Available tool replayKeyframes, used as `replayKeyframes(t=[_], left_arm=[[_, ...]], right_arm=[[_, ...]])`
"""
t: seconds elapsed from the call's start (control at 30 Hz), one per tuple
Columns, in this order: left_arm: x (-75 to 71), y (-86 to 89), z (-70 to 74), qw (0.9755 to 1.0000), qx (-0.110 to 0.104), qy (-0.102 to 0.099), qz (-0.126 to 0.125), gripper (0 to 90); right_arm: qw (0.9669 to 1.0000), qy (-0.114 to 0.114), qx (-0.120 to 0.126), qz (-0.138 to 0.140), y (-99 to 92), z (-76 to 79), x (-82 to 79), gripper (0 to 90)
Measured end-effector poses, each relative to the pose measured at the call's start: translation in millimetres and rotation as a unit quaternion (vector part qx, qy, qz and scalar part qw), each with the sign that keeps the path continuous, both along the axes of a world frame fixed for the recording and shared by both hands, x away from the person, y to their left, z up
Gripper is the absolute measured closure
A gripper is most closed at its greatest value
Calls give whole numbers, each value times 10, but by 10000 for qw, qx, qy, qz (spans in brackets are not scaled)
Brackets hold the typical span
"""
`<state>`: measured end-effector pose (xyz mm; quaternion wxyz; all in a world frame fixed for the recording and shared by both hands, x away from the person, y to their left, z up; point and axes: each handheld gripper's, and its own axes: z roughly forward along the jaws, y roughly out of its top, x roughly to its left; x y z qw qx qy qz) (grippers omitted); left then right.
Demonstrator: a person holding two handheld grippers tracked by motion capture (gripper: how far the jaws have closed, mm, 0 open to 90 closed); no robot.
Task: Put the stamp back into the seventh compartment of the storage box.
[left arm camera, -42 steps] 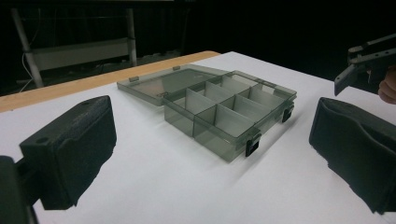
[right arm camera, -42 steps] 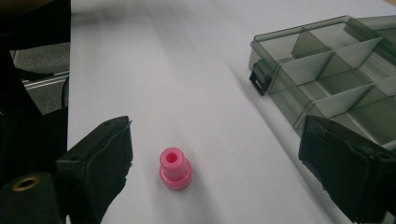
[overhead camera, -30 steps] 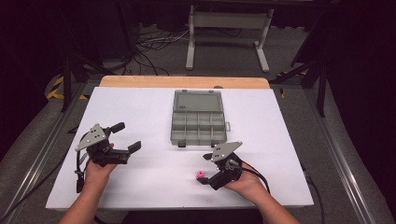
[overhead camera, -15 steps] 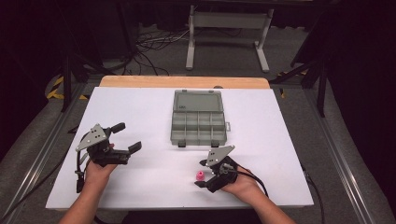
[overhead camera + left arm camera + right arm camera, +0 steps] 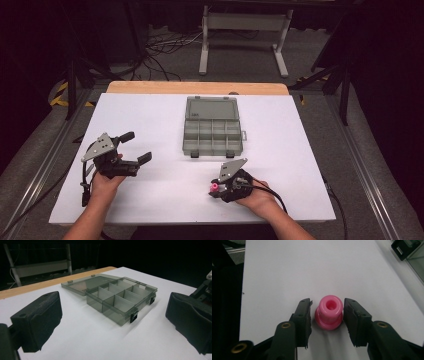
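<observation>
A small pink spool-shaped piece (image 5: 214, 187) (image 5: 329, 312) stands upright on the white table top (image 5: 150, 115) near its front edge. My right gripper (image 5: 216, 190) (image 5: 327, 302) lies low around it. Its jaws have just been closing and now stand on either side of the piece, with a thin gap at the left pad (image 5: 303, 315). My left gripper (image 5: 137, 146) (image 5: 112, 307) rests open at the front left, nothing between its pads, aimed at a grey plastic compartment box (image 5: 212, 132) (image 5: 120, 297) whose lid lies open flat.
The box sits mid-table with empty compartments and two black latches (image 5: 133, 316) on its near side. A wooden strip (image 5: 197, 88) edges the table's far side. Cables and a metal stand (image 5: 245, 30) lie on the floor beyond.
The right gripper's jaws have narrowed around the pink piece and the hand has shifted slightly left toward it. The left gripper has stayed put.
</observation>
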<state>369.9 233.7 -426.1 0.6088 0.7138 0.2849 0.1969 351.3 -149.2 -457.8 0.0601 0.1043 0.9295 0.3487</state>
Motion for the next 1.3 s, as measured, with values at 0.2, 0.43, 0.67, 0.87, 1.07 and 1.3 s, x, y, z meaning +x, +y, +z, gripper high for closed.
replayKeyframes(t=[0.2,0.43,0.67,0.87,1.07,1.3], left_arm=[[1,1,0,10000,-10,3,16,17],[-1,2,0,10000,-26,10,21,17],[1,3,-1,10000,-27,17,22,17],[6,6,-3,10000,-12,29,17,17],[5,9,-4,10000,-31,28,16,17],[1,7,-2,10000,-30,25,16,17]], right_arm=[[10000,-69,-66,1,2,0,-6,643],[9999,-145,-53,-21,-7,44,-23,644],[9998,-198,-12,-19,-45,126,-4,643],[9997,-211,82,-97,-70,221,22,643],[9994,-324,111,-52,-68,347,51,643],[9989,-450,151,-56,-71,471,90,643]])
